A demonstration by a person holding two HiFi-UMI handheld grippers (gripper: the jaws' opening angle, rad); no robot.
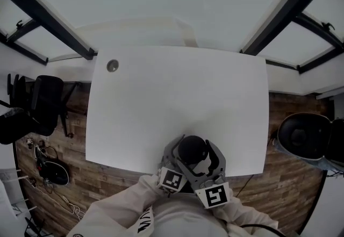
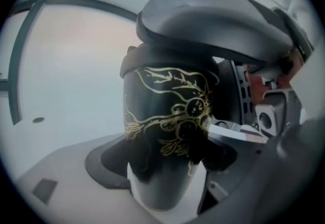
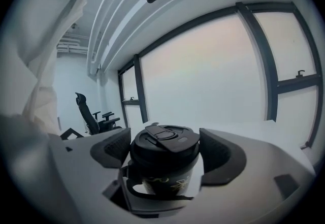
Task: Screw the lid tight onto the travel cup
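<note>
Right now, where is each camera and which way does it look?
Head view: on the person's head, looking down at the table; sleeves show.
Left gripper view: on the left gripper, facing the cup side-on; jaws show.
Right gripper view: on the right gripper, facing the lid; jaws, sleeve show.
All share the cup.

White table (image 1: 177, 101); round grommet (image 1: 112, 65) at far-left corner.

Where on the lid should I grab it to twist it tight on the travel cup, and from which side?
Take the lid by its round side wall, pads on opposite sides, coming in level from the side; the flip tab on top is uneven. The right gripper sits that way, while the left gripper clamps the travel cup by its body.
</note>
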